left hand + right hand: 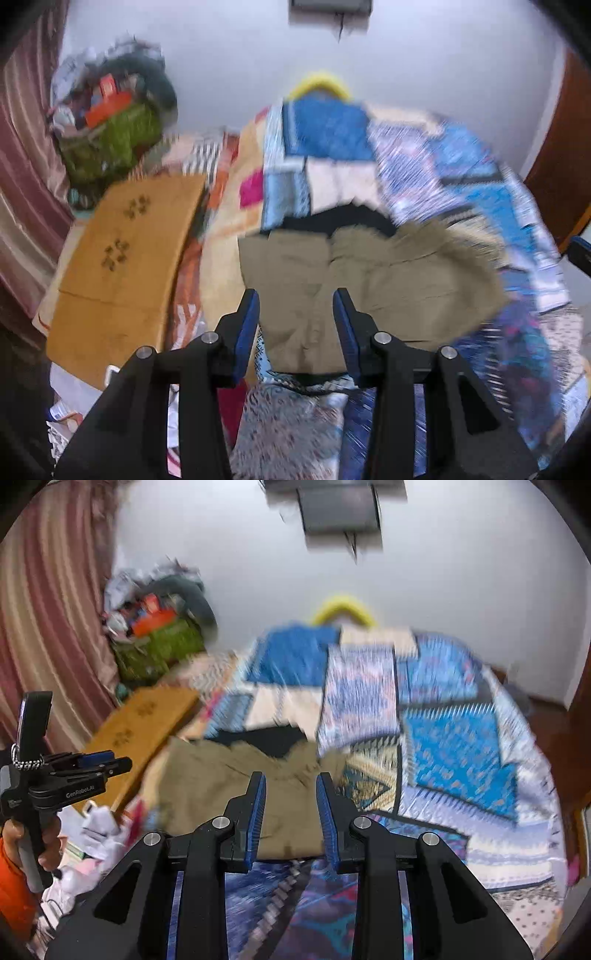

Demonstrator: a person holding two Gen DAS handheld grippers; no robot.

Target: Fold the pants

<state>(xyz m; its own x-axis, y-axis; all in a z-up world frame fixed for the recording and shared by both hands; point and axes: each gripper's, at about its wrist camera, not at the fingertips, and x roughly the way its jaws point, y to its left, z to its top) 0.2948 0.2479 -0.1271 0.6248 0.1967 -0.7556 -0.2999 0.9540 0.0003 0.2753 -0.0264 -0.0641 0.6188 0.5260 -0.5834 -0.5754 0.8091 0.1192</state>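
Both of my tongs are hanging released over the bed (pixel 480 177). I am seeing the khaki pants (pixel 369 280) lying just ahead of the left tongs (pixel 295 299) and right tongs (pixel 290 779), touching neither.

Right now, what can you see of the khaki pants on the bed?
The khaki cotton-looking pants lie flat but rumpled on the blue patchwork quilt, apparently folded into a wide block, with a dark garment showing at their far edge. Both views are motion-blurred. Neither open hand-held gripper grips them.
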